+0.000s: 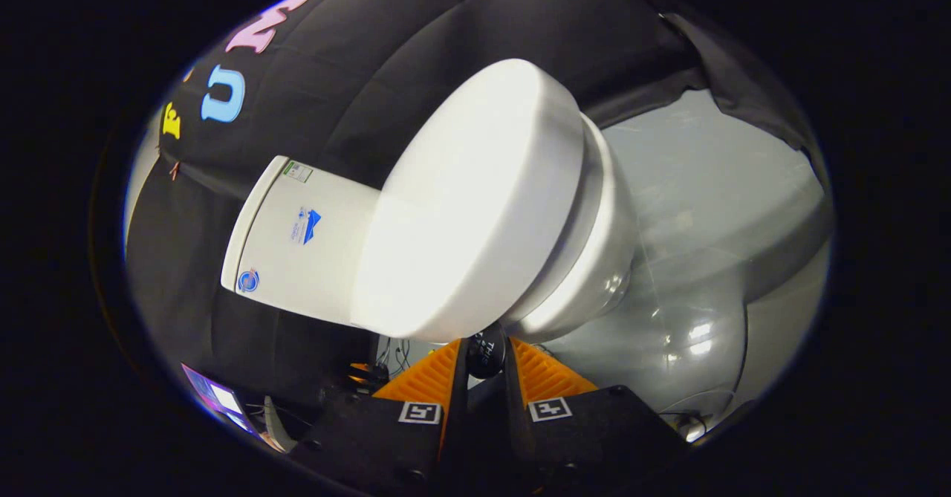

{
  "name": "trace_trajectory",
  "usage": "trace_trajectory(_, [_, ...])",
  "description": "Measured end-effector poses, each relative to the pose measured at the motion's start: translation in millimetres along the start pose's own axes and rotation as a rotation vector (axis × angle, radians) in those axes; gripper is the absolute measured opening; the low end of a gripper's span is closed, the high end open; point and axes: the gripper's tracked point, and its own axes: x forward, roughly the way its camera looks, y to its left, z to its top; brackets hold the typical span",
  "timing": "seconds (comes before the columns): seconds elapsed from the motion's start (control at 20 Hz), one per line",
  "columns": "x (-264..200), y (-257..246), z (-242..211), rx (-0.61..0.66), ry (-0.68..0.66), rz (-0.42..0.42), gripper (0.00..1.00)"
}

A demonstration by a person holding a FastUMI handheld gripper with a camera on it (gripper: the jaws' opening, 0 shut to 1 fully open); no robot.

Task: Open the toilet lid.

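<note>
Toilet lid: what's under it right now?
Under the toilet lid the white bowl rim and outer wall show. The lid covers the opening, so the bowl's inside is hidden. The gripper fingers sit nearly closed at the lid's front edge.

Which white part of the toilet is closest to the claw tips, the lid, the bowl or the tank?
The lid: its front rim sits just ahead of the nearly closed claw. The bowl lies under it, and the tank is beyond.
</note>
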Motion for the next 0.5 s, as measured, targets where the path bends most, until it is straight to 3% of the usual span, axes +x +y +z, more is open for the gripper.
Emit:
trace_trajectory(0.15, [1,-6,-14,-0.050,0.012,-0.046,0.28])
trace_trajectory(0.25, [-8,-6,12,0.060,-0.024,-0.036,0.06])
trace_trajectory(0.5, [-16,7,14,-0.019,-0.054,-0.012,0.06])
